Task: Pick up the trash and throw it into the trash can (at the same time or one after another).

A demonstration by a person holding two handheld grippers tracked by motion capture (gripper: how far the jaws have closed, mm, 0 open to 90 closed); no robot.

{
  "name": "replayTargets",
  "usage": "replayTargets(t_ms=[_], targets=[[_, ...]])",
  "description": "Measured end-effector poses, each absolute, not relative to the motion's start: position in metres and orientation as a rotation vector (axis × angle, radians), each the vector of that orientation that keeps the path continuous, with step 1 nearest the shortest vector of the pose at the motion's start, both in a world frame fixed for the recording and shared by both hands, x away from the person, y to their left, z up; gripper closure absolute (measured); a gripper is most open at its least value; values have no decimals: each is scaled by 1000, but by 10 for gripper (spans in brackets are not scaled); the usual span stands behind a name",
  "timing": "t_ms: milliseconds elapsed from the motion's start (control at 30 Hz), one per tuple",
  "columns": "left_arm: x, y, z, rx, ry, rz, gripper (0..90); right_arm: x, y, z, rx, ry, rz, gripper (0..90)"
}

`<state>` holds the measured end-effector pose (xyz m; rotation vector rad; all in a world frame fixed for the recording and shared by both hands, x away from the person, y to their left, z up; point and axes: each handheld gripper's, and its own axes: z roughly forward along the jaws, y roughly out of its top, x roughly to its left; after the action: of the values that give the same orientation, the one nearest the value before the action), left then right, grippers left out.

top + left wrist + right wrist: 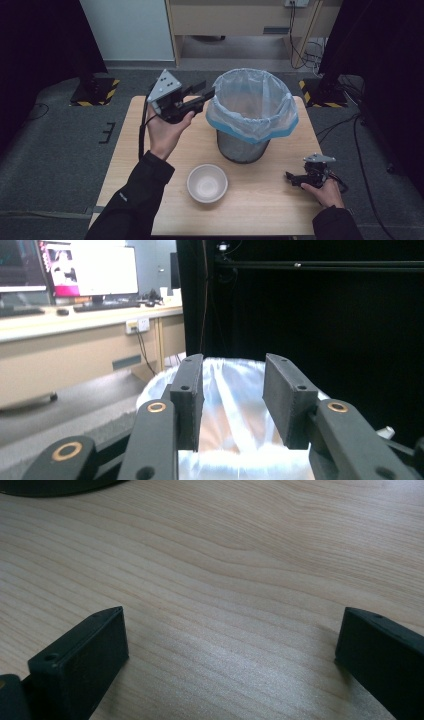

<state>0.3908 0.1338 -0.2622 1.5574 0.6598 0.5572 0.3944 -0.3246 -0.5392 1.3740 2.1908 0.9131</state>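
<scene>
A mesh wastebasket (243,146) lined with a clear, blue-tinted plastic bag (252,102) stands in the middle of the wooden table (270,205). A white bowl (207,183), which looks empty, sits in front of it. A hand holds my left gripper (204,90) up beside the bag's left rim, jaws pointing at it. In the left gripper view that gripper (232,365) is open, with the bag (232,415) showing through the gap. My right gripper (291,178) rests low at the table's front right; its jaws (232,615) stand wide open over bare wood.
Dark curtains flank the table, with stand bases marked by hazard tape on the floor behind. A desk with monitors (75,270) shows in the left gripper view. A dark curved edge (50,486) lies at the top left of the right gripper view.
</scene>
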Motion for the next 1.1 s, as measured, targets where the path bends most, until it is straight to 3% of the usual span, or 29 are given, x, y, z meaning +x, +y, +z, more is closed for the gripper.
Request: replayTargets(t_ms=[467,800,1100], targets=[[348,175,-374,1730,811,532,540,394,-324,-539,1374,2191,911,6],[342,171,-438,1865,887,465,489,394,-324,-539,1374,2191,911,6],[347,166,-470,1964,914,444,437,394,-325,-539,1368,2200,915,6]])
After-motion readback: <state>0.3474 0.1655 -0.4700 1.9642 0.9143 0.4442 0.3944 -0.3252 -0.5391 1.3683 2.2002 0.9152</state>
